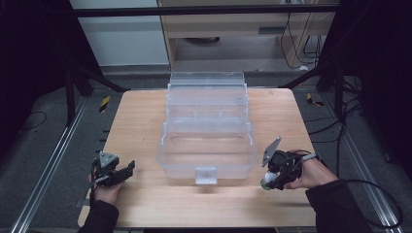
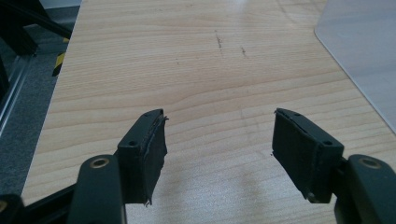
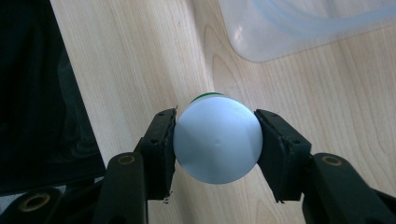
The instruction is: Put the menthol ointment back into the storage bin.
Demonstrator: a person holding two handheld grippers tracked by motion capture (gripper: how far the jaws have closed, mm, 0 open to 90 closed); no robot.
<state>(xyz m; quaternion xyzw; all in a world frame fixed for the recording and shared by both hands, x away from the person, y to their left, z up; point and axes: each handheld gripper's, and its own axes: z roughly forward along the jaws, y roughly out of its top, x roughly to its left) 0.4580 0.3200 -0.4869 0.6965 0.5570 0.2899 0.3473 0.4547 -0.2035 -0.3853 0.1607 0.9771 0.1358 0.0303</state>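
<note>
Wooden table (image 1: 145,121) bears one clear box (image 1: 206,131); right hand-held gripper (image 3: 215,142) clamps one white bottle (image 3: 217,144)

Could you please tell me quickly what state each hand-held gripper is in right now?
Left hand-held gripper: open, nothing between its jaws.
Right hand-held gripper: closed on a small white bottle.

The clear plastic storage box (image 1: 206,141) stands open in the middle of the wooden table (image 1: 141,121) and blocks any straight pass from one side to the other. Bare wood runs along its left flank, wide enough for a gripper. The strip on its right is narrower. The near edge, in front of the box's latch (image 1: 205,175), is open across.
</note>
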